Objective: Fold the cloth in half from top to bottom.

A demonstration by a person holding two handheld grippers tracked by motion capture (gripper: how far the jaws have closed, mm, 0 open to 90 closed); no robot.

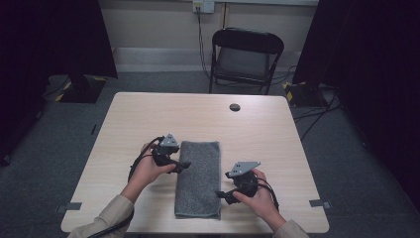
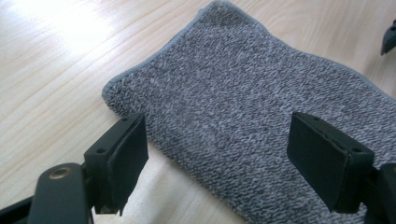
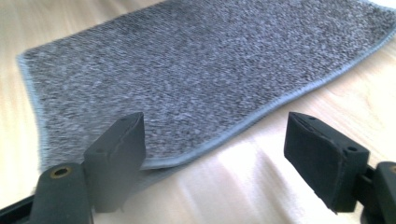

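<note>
At the centre of the high view, a folded grey towel (image 1: 198, 178) lies lengthwise on the wooden table (image 1: 148, 114), the left gripper (image 1: 184, 165) at its left edge, the right gripper (image 1: 218, 194) at its lower right. Only the gripper views reveal both pairs of jaws spread apart, holding nothing, and the towel's hemmed border.

Probably a lab, black curtains (image 1: 54, 34), taped cables (image 1: 317, 106), folding chair (image 1: 245, 57)
</note>
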